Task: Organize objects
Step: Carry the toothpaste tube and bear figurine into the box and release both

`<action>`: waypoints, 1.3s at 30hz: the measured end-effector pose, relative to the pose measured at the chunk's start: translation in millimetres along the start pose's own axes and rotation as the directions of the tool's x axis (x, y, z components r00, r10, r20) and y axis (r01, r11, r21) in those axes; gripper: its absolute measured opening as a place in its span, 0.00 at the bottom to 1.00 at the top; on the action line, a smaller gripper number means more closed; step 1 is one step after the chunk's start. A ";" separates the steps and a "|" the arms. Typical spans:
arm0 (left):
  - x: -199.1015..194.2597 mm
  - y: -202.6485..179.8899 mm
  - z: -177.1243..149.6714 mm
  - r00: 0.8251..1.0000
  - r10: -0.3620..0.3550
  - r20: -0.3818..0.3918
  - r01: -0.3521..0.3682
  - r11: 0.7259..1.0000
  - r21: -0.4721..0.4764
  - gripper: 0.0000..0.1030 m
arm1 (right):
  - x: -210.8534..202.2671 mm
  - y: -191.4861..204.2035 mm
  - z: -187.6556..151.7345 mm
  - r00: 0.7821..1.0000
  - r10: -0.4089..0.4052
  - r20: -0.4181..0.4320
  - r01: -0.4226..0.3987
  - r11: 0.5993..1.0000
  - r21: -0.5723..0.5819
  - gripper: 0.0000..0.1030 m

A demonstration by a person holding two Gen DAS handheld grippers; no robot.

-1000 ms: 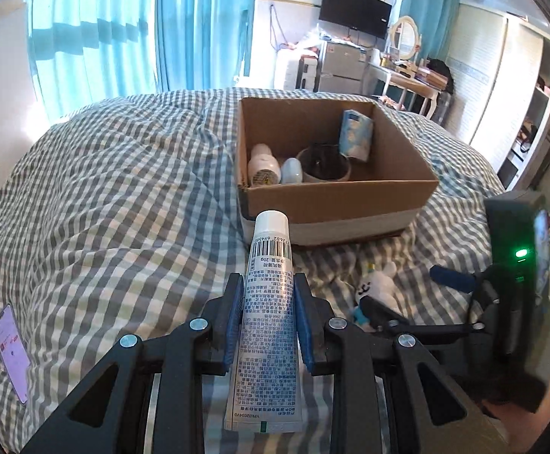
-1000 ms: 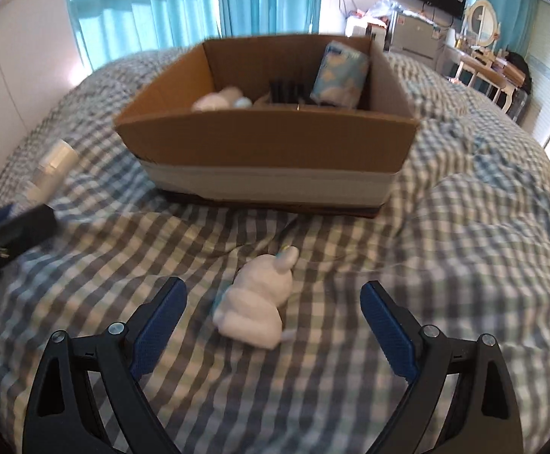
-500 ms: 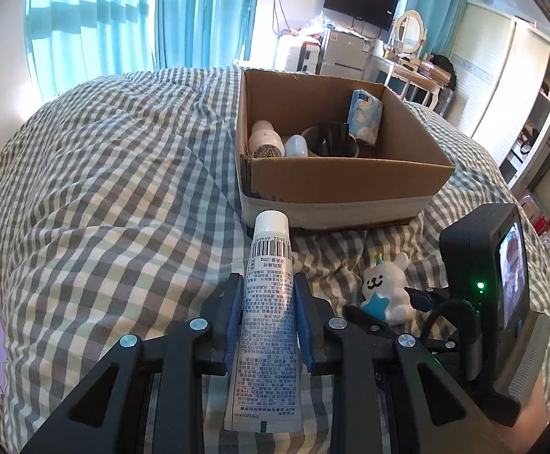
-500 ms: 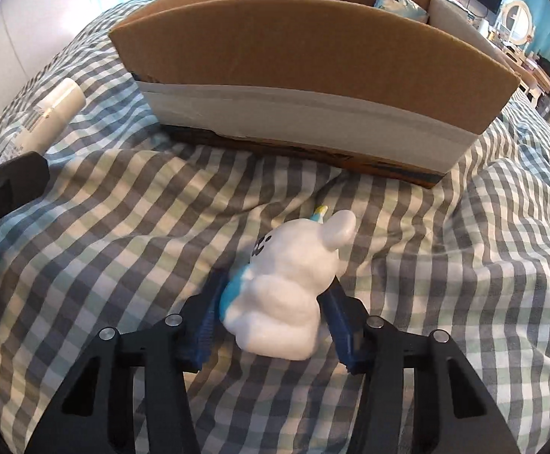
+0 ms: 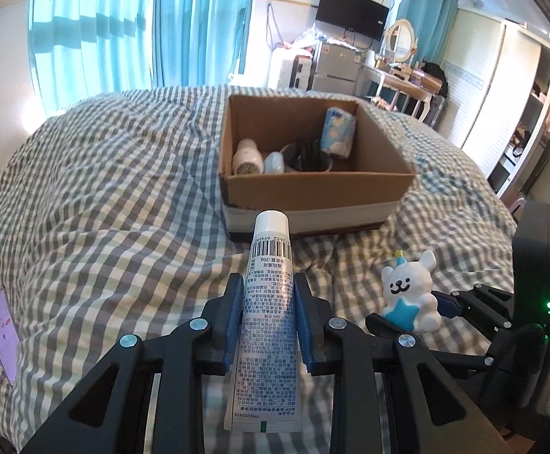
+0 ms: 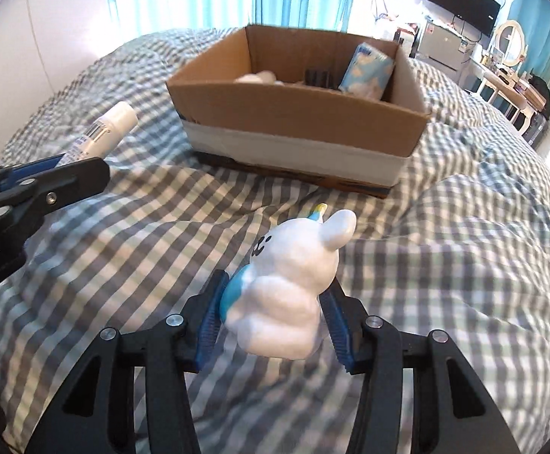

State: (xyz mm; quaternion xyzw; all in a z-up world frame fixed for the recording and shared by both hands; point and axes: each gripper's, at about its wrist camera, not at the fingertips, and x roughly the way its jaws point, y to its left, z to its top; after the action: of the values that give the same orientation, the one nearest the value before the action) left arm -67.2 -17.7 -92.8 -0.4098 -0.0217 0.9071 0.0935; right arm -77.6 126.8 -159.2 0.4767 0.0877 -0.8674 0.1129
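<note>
My left gripper (image 5: 268, 321) is shut on a white tube (image 5: 267, 299) with small print and a white cap pointing toward the cardboard box (image 5: 312, 189). My right gripper (image 6: 273, 314) is shut on a white bear figurine (image 6: 293, 283) with a blue star and party hat, held off the checked bedspread (image 6: 464, 265). In the left wrist view the bear figurine (image 5: 411, 291) and the right gripper (image 5: 426, 316) are at the right. In the right wrist view the tube (image 6: 104, 132) and the left gripper (image 6: 47, 178) are at the left. The cardboard box (image 6: 301, 128) lies ahead.
The box holds a white bottle (image 5: 247, 158), a pale blue item (image 5: 274, 162), a dark round container (image 5: 307, 155) and a blue tissue pack (image 5: 337, 132). A phone (image 5: 4, 335) lies on the bed at the far left. Furniture lines the far wall.
The right gripper closed from wide open onto the bear figurine and lifted it off the bed. The left gripper kept hold of the tube and shifted slightly; the box looks a little farther.
</note>
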 end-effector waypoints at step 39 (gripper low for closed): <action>18.6 -32.4 175.6 0.995 -0.007 0.102 -0.002 0.995 0.095 0.25 | -113.4 -70.8 180.9 0.950 -0.044 0.310 0.043 0.999 0.011 0.48</action>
State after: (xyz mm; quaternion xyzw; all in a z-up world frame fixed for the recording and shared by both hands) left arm -205.5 24.2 13.6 -0.3580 0.0163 0.9267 0.1128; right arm -184.4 160.4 35.9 0.3327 0.0778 -0.9339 0.1052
